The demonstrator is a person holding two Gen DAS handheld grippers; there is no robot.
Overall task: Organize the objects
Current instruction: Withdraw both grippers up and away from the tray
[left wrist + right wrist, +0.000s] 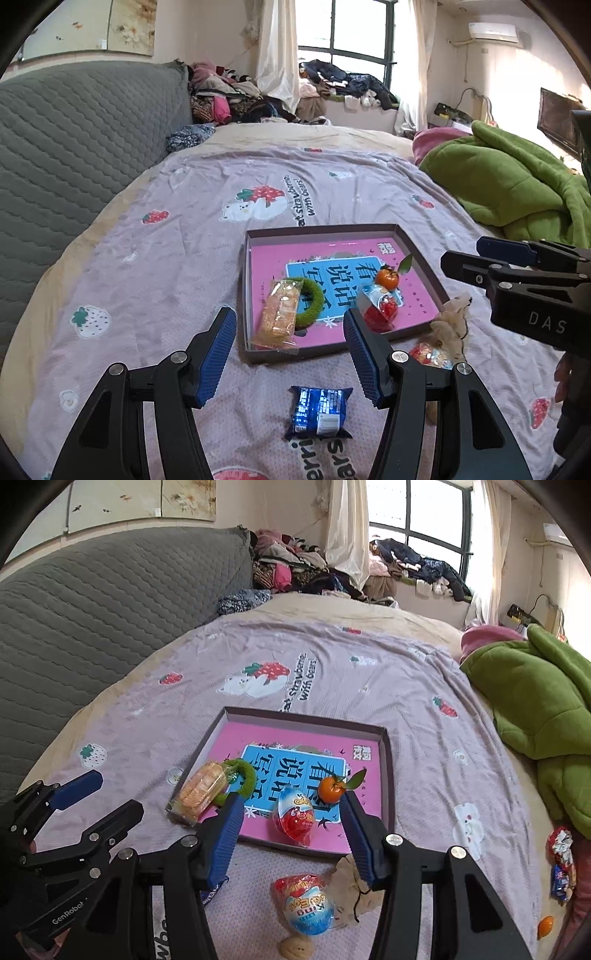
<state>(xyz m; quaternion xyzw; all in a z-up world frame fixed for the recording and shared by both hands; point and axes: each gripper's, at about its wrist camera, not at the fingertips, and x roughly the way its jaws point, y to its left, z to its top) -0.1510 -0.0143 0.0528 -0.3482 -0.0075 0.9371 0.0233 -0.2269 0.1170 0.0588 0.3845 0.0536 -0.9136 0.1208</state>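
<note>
Both the left gripper (290, 349) and right gripper (291, 834) hang spread and empty above the bed. Two foil-wrapped chocolate eggs show: one in the shallow box (384, 775), one (308, 904) outside it on the blanket (369, 672); light, slick, crushable, best pinched gently across the middle. One blue snack packet (319, 411) also waits outside; one tangerine (330, 789) sits inside.

The bedsheet (207, 229) reads "with bears!"; the right gripper (460, 258) "DAS"; the left gripper (110, 797) "GenRobot".
</note>
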